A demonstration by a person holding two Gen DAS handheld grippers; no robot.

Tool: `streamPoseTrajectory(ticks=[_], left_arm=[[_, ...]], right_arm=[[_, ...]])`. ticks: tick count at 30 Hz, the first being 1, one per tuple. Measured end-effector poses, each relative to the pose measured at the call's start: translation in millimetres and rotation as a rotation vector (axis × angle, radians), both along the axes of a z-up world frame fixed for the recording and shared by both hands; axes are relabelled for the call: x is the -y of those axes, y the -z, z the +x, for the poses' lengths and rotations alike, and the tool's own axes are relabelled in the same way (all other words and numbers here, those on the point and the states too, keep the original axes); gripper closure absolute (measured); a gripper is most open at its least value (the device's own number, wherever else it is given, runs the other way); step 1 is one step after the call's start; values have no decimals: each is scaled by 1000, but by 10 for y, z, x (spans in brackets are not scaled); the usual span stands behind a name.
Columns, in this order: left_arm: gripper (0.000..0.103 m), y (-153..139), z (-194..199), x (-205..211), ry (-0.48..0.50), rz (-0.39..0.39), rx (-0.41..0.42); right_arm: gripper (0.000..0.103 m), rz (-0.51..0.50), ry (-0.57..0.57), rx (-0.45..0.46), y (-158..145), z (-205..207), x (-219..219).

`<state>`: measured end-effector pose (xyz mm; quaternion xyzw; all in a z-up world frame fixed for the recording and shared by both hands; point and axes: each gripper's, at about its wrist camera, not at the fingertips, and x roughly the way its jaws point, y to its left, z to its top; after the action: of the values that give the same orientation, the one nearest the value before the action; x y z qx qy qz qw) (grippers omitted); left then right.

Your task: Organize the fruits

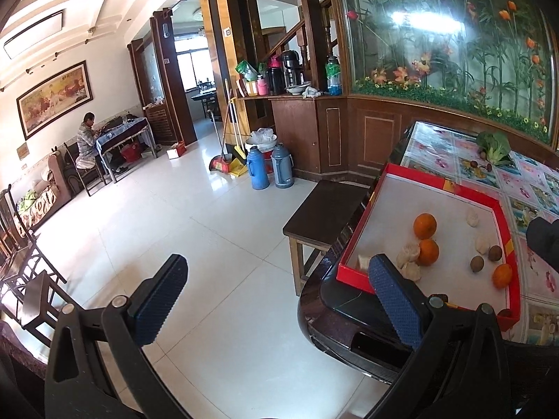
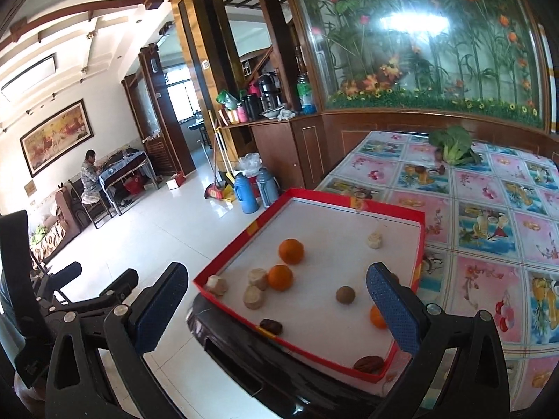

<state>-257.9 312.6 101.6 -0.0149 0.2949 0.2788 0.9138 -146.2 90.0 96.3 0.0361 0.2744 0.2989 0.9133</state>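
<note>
A red tray [image 2: 353,202] with a white floor sits at the table's near corner. In it lie three oranges [image 2: 291,251] [image 2: 280,277] [image 2: 376,317], a round brown fruit [image 2: 345,294], dark dates [image 2: 271,326] and several pale peeled pieces [image 2: 258,277]. My right gripper [image 2: 277,300] is open above the tray's near edge, holding nothing; its right finger hides part of one orange. My left gripper [image 1: 279,296] is open and empty over the floor, left of the tray [image 1: 419,178], with oranges [image 1: 425,225] beyond its right finger. The left gripper [image 2: 99,274] also shows in the right wrist view.
The flower-patterned tablecloth [image 2: 489,209] carries a leafy green vegetable [image 2: 452,146] and small brown fruits [image 2: 421,170] at the far side. A dark wooden stool [image 1: 325,209] stands by the table, with thermos flasks [image 1: 258,169] behind. A person [image 1: 85,139] sits at a far table.
</note>
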Motion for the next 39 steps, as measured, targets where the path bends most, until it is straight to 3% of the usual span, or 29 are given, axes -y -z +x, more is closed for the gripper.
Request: streamPoseTrajectory(ticks=[14, 39], left_arm=[[0, -175, 308, 278, 30, 4, -15], [0, -712, -294, 616, 85, 69, 134]], right_arm=[[1, -29, -15, 58, -105, 55, 123], [1, 34, 39, 311, -630, -588, 367]])
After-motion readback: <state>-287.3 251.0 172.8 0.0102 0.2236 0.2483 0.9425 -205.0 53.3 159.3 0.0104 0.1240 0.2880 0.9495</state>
